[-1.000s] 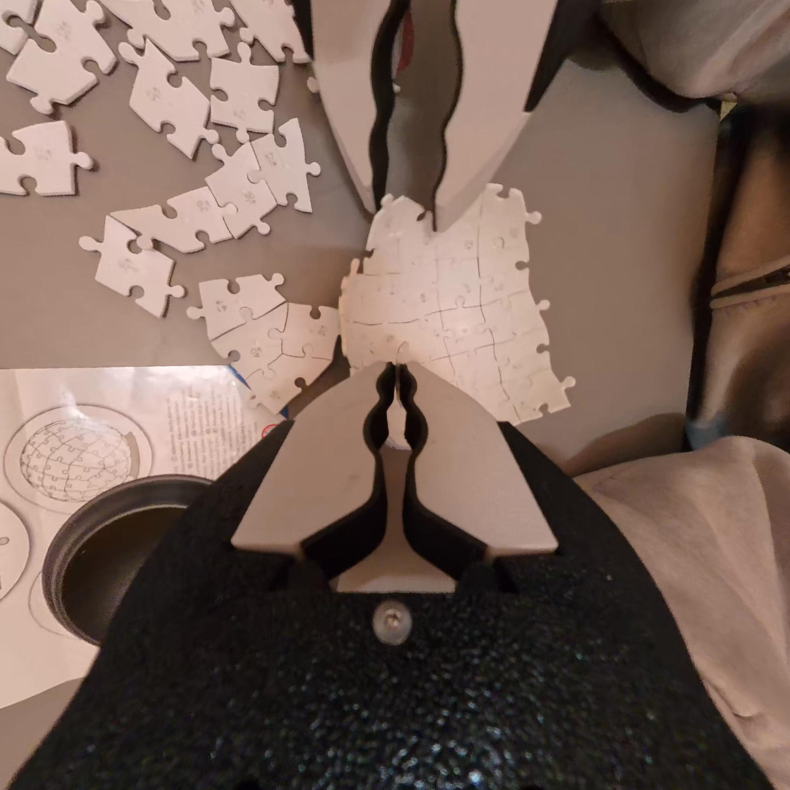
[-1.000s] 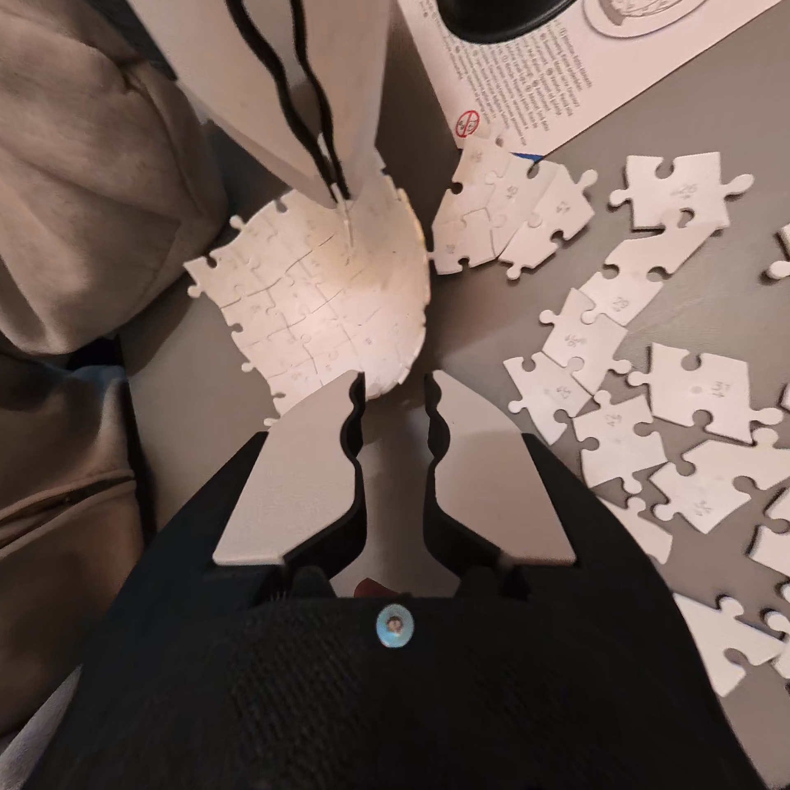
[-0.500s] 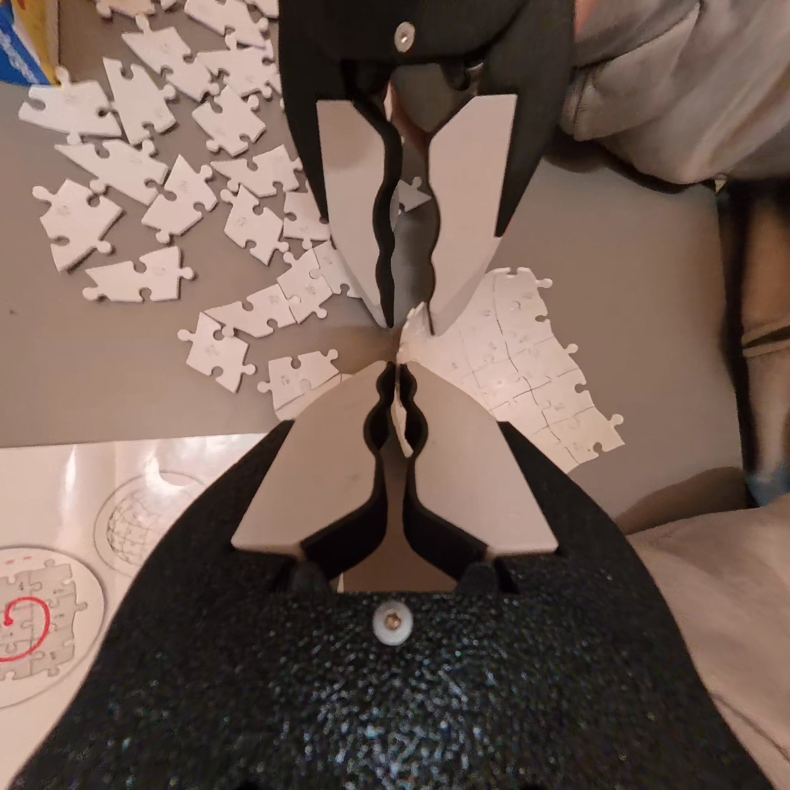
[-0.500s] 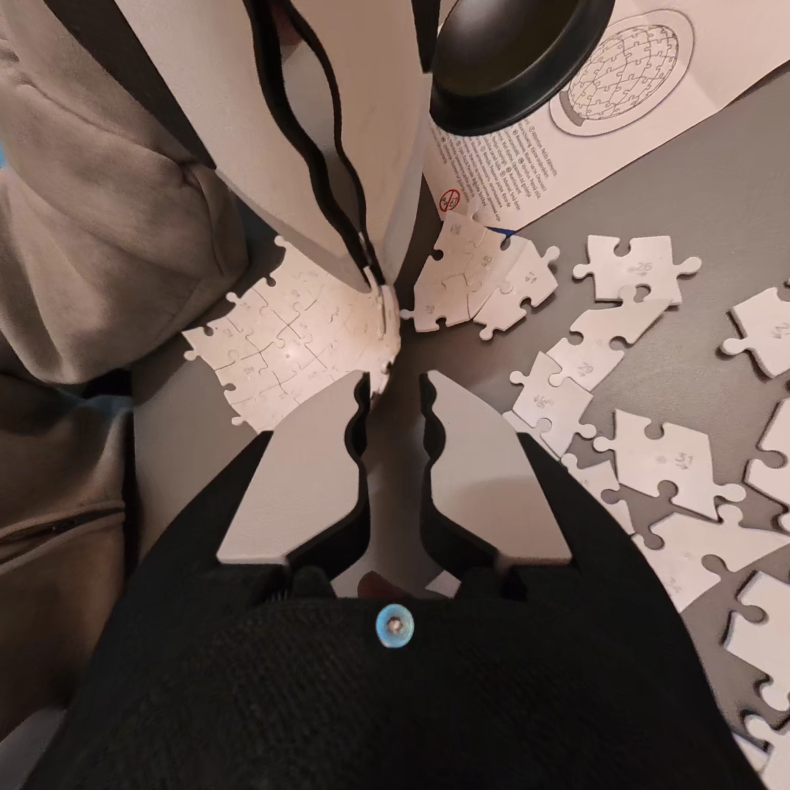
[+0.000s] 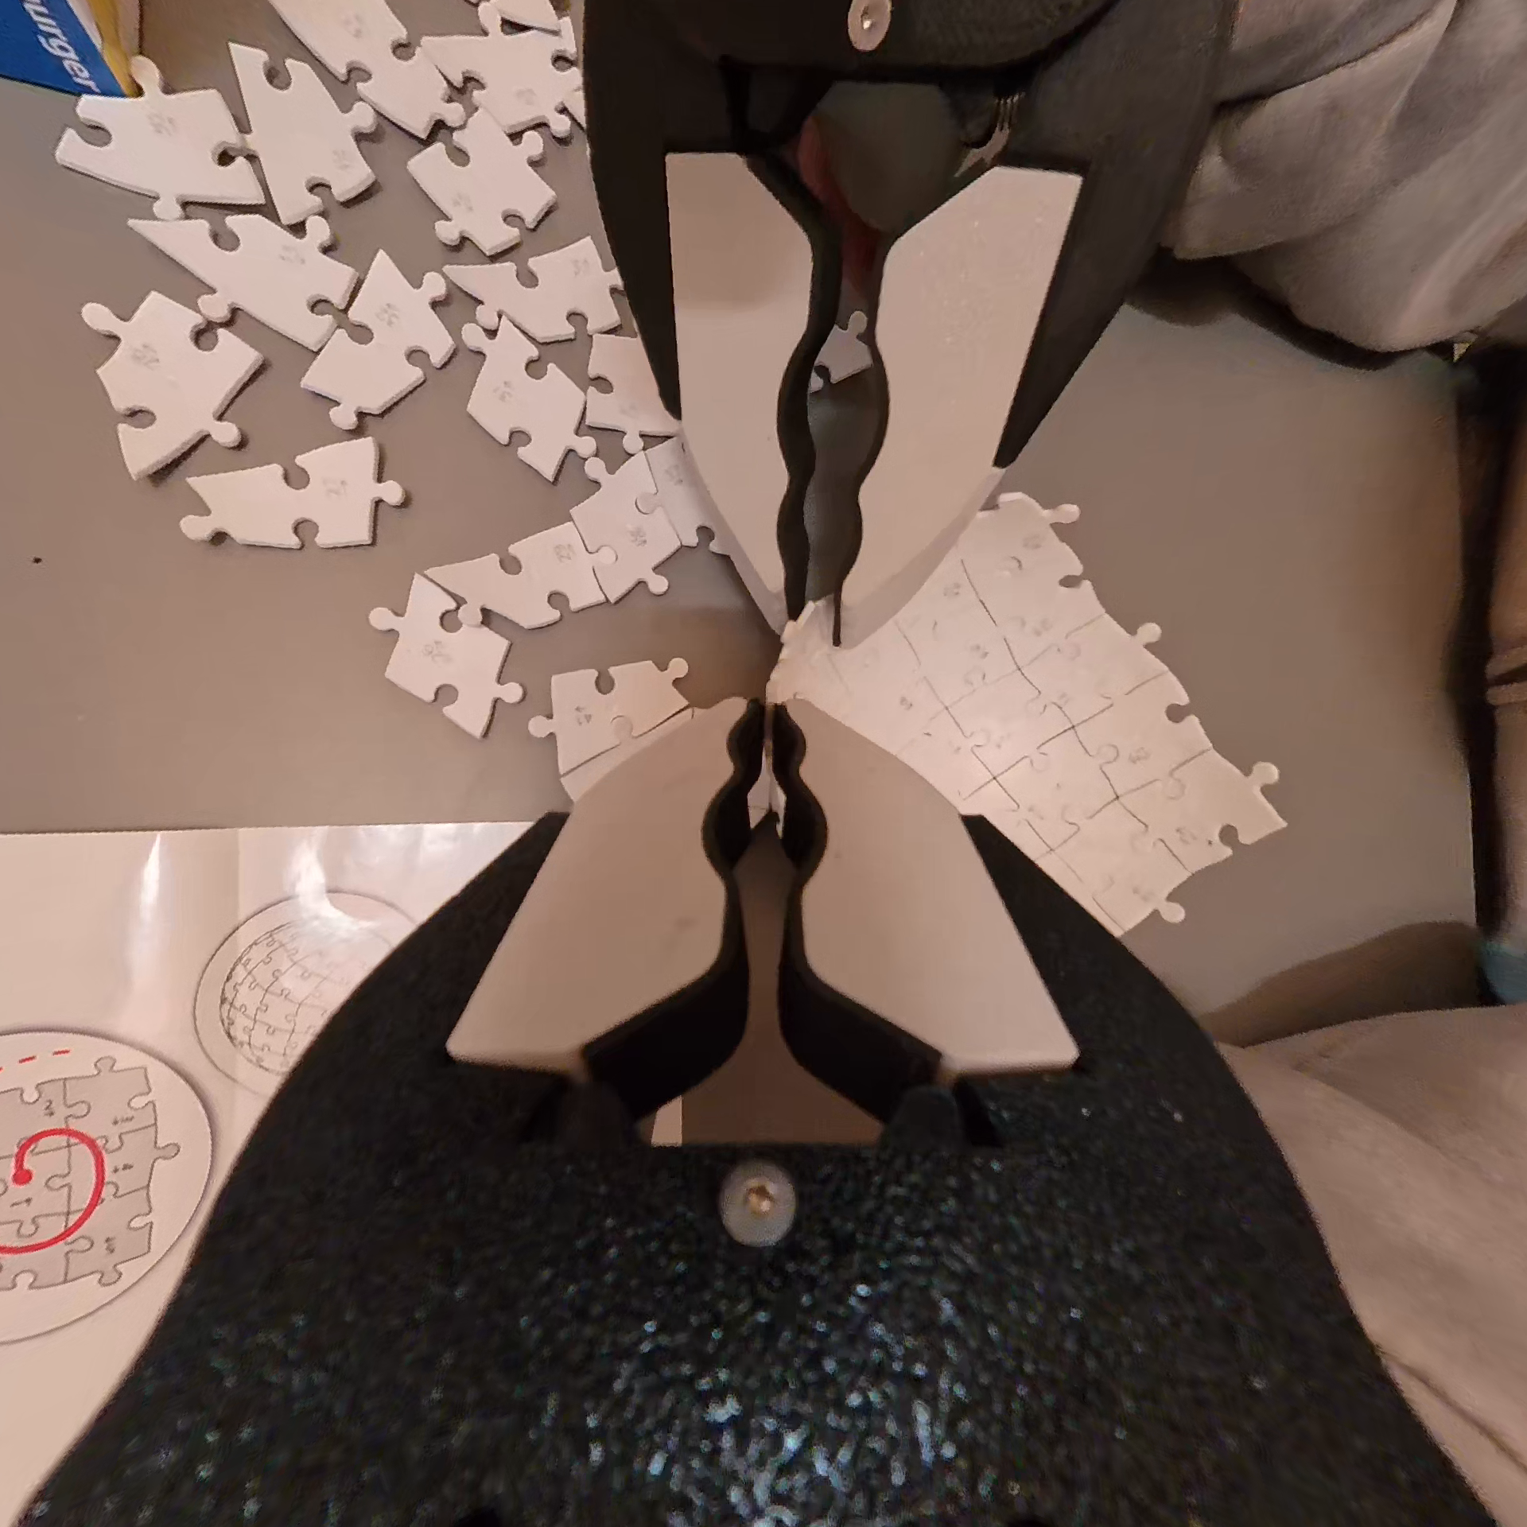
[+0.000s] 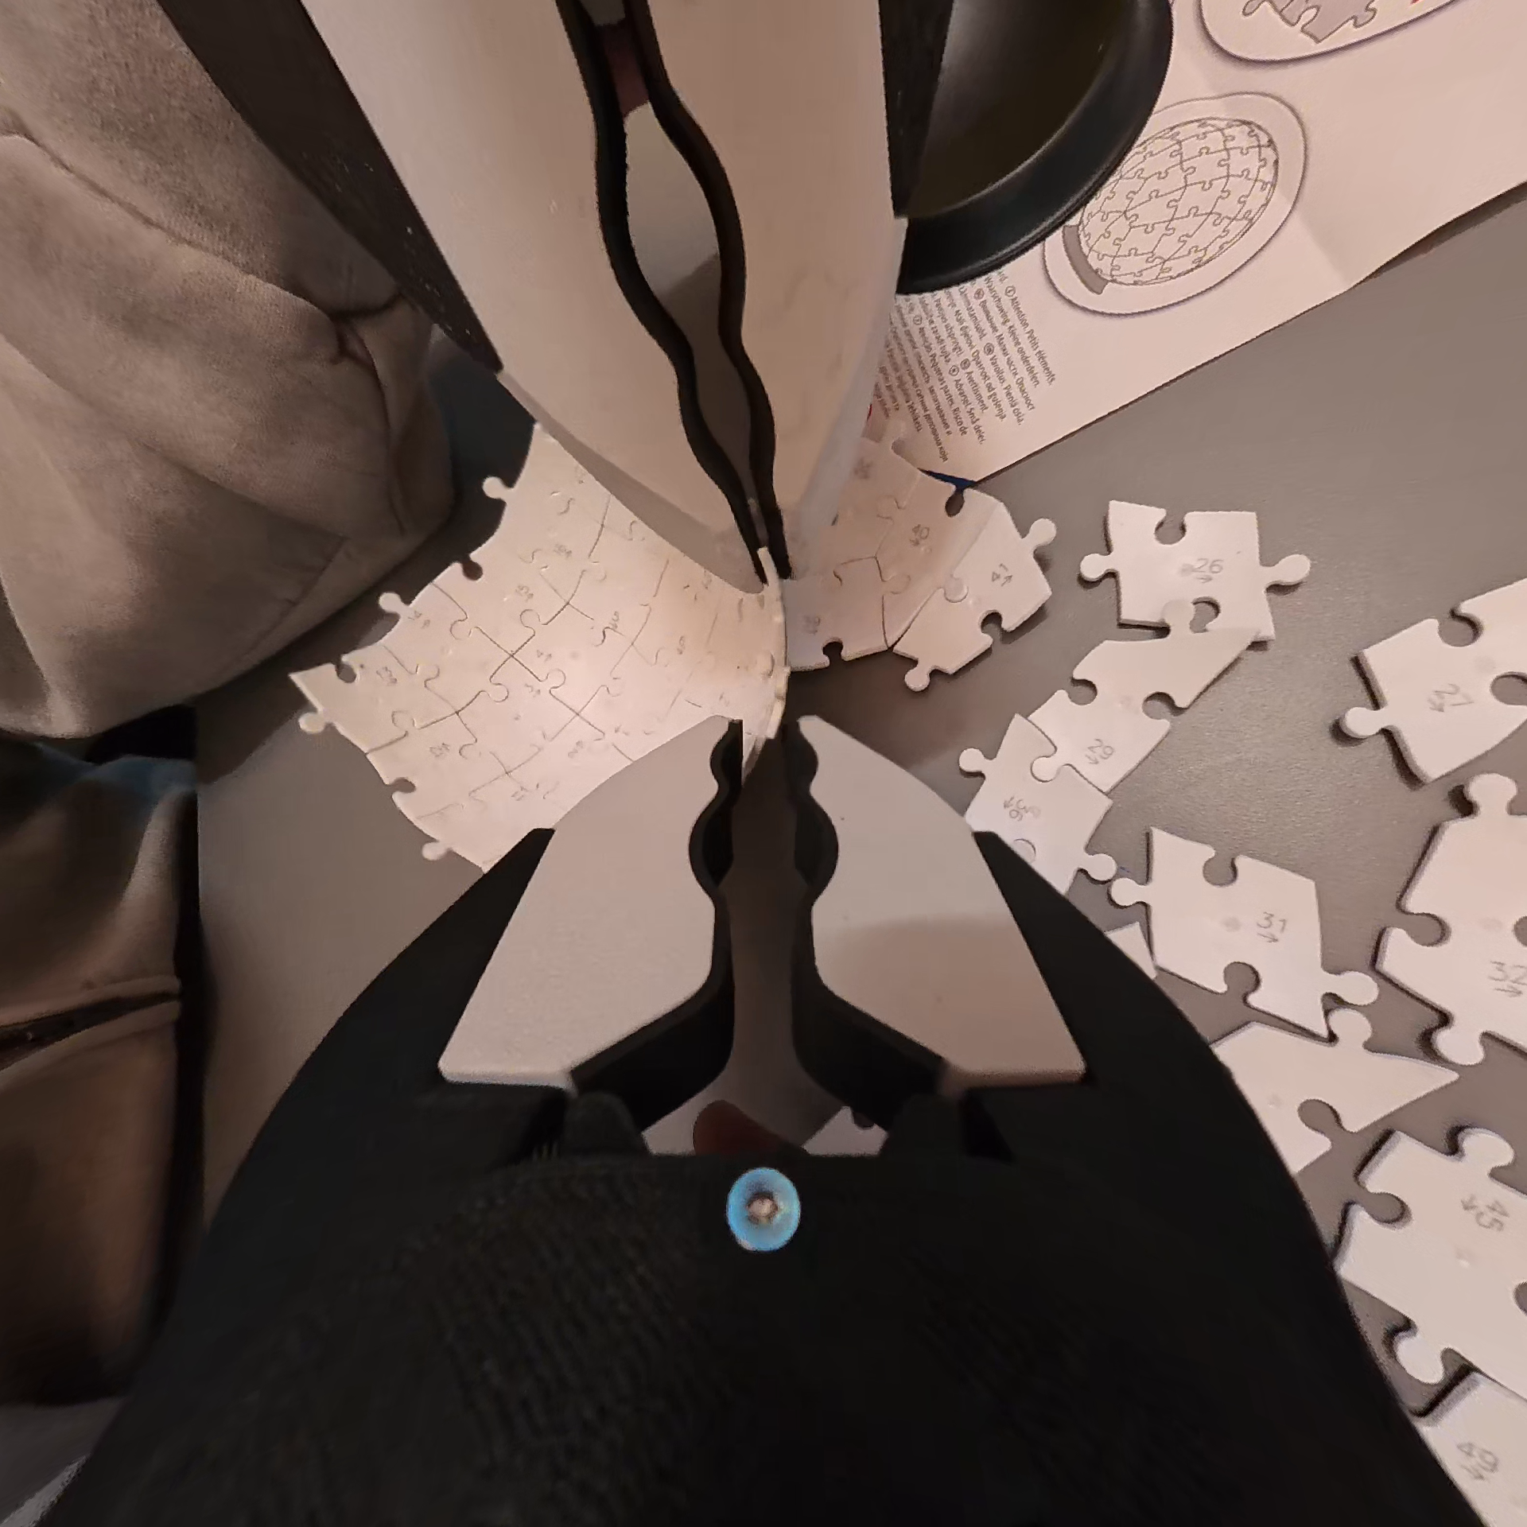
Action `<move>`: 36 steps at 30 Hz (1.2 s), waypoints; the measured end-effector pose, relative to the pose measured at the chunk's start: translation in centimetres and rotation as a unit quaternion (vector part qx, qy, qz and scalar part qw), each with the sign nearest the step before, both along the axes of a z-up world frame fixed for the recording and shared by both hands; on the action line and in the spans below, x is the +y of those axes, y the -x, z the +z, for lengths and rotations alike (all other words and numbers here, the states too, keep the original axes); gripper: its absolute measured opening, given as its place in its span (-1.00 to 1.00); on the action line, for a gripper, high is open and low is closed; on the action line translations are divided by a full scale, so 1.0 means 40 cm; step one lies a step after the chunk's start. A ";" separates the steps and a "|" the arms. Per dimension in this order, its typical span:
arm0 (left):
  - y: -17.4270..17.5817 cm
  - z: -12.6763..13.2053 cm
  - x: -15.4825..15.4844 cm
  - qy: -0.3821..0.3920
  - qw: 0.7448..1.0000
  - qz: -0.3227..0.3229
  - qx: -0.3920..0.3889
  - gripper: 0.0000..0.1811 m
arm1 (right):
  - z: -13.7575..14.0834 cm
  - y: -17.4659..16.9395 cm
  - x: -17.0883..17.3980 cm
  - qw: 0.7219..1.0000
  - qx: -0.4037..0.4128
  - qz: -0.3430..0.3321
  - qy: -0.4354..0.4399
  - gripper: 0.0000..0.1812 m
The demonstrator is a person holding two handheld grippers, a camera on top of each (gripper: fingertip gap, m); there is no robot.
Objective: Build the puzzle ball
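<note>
A curved white section of joined puzzle pieces lies tilted over the grey table; it also shows in the right wrist view. My left gripper is shut on its near edge. My right gripper is shut on the same edge from the opposite side, tip to tip with the left. The right gripper shows at the top of the left wrist view, and the left gripper at the top of the right wrist view. A small joined group of pieces lies just beside the grippers' tips.
Several loose white pieces are scattered over the table, also in the right wrist view. An instruction sheet carries a black ring stand. A blue box corner is far left. Grey cloth borders the section.
My right gripper was open beside the section and has closed on its edge. The section has turned more edge-on between the two grippers. My left gripper has stayed shut on it.
</note>
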State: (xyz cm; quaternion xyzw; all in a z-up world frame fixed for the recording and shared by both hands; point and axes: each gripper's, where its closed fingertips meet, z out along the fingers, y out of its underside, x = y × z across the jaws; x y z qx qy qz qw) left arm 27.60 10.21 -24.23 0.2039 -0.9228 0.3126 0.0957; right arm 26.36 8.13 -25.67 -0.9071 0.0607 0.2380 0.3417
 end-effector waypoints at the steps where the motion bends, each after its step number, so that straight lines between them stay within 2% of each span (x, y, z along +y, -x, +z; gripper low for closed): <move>1: 0.000 -0.003 0.001 -0.003 1.000 0.001 0.002 -0.98 | 0.002 0.000 0.002 1.000 0.003 -0.001 -0.003 -0.88; 8: -0.002 -0.005 0.002 -0.005 1.000 0.005 0.002 -0.98 | 0.009 -0.021 0.028 0.999 0.023 -0.035 -0.024 -0.61; 16: -0.003 -0.004 -0.008 0.013 1.000 0.001 0.005 -0.99 | 0.018 -0.010 0.017 0.995 0.086 -0.039 -0.017 -0.69; 22: -0.005 -0.011 -0.008 0.012 1.000 0.002 0.011 -0.99 | 0.023 -0.024 0.017 0.995 0.085 -0.049 -0.023 -0.82; 27: -0.002 -0.010 -0.007 0.014 1.000 0.002 0.014 -0.99 | 0.002 -0.007 0.024 0.997 0.069 -0.029 -0.008 -0.72; 36: -0.002 -0.016 -0.002 0.005 1.000 -0.003 0.010 -0.99 | 0.008 -0.020 0.030 0.998 0.045 -0.041 -0.005 -0.69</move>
